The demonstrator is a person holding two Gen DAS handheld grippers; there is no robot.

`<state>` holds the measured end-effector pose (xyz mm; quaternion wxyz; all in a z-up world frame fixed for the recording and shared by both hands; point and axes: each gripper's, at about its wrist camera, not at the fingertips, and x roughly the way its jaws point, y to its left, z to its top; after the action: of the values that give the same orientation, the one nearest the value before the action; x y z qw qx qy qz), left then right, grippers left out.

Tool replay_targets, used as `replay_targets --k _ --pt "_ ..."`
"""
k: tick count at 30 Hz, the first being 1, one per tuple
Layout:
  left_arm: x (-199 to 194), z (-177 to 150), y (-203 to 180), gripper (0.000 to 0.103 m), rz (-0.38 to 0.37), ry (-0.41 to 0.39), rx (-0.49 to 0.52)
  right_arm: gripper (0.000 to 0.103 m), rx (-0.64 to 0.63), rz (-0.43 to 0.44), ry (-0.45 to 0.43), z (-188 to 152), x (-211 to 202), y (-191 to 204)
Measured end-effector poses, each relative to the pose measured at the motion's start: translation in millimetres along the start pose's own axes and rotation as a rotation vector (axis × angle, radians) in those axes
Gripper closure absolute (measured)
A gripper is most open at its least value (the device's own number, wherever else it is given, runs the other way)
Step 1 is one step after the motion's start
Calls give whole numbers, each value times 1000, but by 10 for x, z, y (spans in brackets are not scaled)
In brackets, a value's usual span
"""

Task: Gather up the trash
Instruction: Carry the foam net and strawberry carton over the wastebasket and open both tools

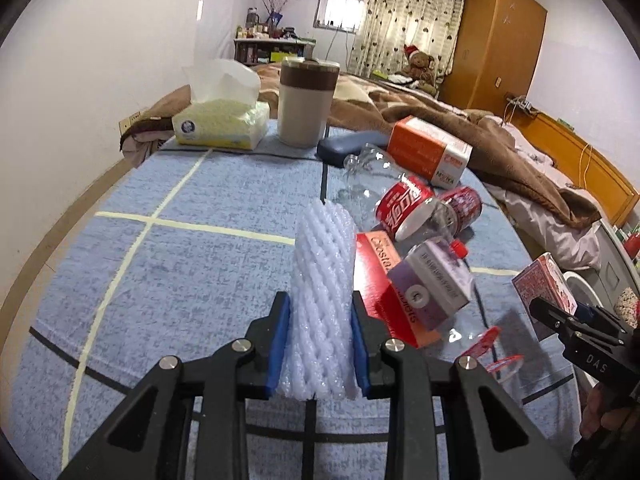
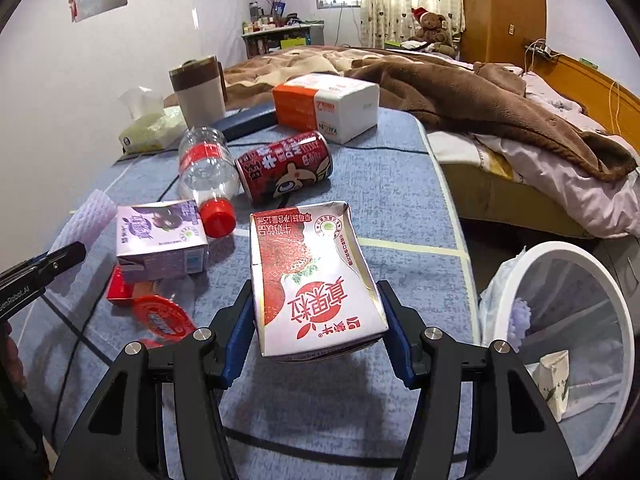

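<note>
White foam fruit netting [image 1: 322, 300] sits squeezed between the blue pads of the left gripper [image 1: 320, 344], which is clamped tight on it above the table's near edge. Beside it, the right gripper [image 2: 318, 328] is clamped on a strawberry milk carton [image 2: 312, 280], its top torn open and its sides a little dented, held clear of the blue tablecloth [image 2: 380, 192].

Off the table's right edge stands a white mesh bin [image 2: 568, 304] lined with a bag; a small carton and a purple lump of netting already lie inside, so I judge the collecting under way but far from finished. Both held pieces have yet to go in.

Just past the grippers, near the middle of the table, lie a purple drink carton [image 2: 160, 240] resting partly on a flat red box [image 1: 380, 280], and a clear cup with a red lid [image 2: 162, 318] towards the near left. Farther on lie an empty clear bottle with a red cap [image 2: 206, 176] and a red can [image 2: 284, 166], both on their sides.

Towards the far edge sit an orange-and-white box [image 2: 326, 106], a dark blue case [image 2: 244, 122], a lidded tumbler [image 2: 198, 86] and a tissue pack [image 1: 222, 122], which may not be trash. A bed with a brown blanket [image 2: 460, 92] lies beyond.
</note>
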<state>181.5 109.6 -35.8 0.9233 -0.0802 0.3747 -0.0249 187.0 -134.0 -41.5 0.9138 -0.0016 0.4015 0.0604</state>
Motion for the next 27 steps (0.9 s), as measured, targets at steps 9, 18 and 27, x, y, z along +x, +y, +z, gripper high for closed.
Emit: replay_targets --k 9,18,27 --pt "-267 -6 -217 73 -30 -40 28 44 10 -4 -59 -7 -300 -84" --pt "-527 -12 -655 73 -97 -84 96 44 43 -30 -123 -65 -650 -322" --pt "-609 -28 -1222 73 -182 -97 186 44 74 -114 -185 -140 -971 -620"
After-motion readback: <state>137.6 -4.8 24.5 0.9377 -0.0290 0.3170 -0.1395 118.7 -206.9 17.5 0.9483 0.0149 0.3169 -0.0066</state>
